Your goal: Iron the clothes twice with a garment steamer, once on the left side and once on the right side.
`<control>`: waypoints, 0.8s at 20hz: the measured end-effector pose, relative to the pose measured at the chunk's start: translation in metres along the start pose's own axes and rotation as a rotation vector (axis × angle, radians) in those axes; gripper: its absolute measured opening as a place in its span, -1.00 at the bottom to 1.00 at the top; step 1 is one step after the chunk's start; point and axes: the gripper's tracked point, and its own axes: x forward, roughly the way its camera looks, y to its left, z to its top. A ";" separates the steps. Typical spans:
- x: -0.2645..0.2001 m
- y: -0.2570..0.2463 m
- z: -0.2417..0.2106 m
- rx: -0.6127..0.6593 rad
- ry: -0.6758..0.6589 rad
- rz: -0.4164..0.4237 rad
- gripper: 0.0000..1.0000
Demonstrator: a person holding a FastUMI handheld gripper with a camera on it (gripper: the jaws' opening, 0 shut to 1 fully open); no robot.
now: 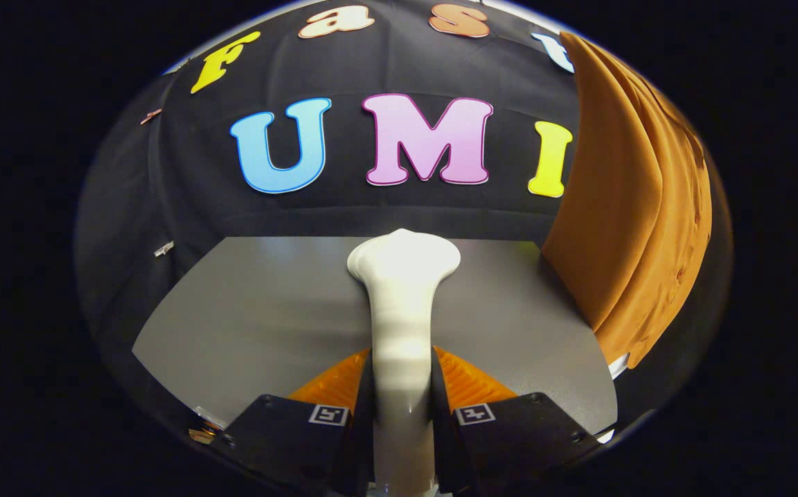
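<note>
Your claw point(402, 373) is clamped on the white garment steamer point(402, 304), both fingers pressing its handle; its head points ahead over the grey table point(261, 310). The brown garment point(634, 207) hangs to the right.

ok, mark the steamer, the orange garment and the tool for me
steamer point(402, 304): gripper view, on its white neck below the flared head.
orange garment point(630, 200): gripper view, on the hanging folds.
tool point(402, 376): gripper view, midway between its fingertips, shut on the steamer.
</note>
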 end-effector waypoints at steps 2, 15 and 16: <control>0.001 -0.001 0.000 0.003 -0.004 0.004 -0.22; -0.028 -0.003 0.019 0.032 -0.109 0.005 -0.27; -0.034 -0.003 0.021 0.037 -0.122 0.003 -0.27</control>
